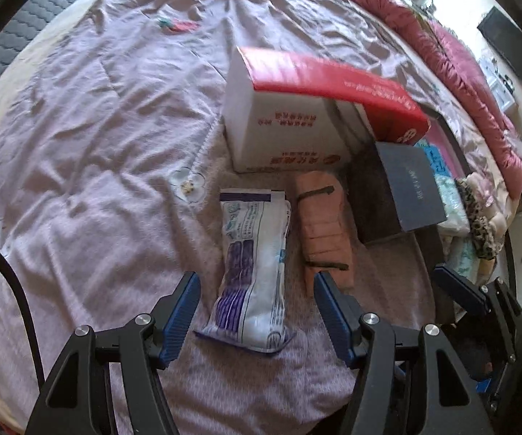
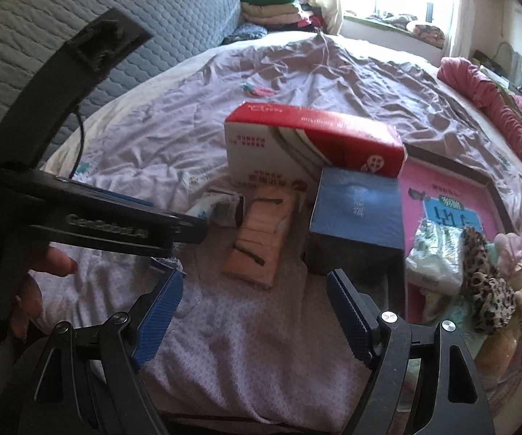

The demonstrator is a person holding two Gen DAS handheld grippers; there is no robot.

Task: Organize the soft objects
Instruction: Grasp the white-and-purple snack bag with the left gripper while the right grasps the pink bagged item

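The left gripper (image 1: 257,311) is hanging with its fingers released, the white and purple packet (image 1: 252,272) lying on the bed sheet (image 1: 98,145) between them, untouched. The right gripper (image 2: 255,311) is gaping too, empty, the pink folded cloth (image 2: 257,239) lying just beyond its fingertips.

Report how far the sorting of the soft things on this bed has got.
Done: nothing visibly sorted yet. In hand: the left hand-held gripper straddles the white-and-purple soft pack, jaws open, no grip. The right hand-held gripper is open and empty. Left: the peach folded cloth and leopard-print fabric.
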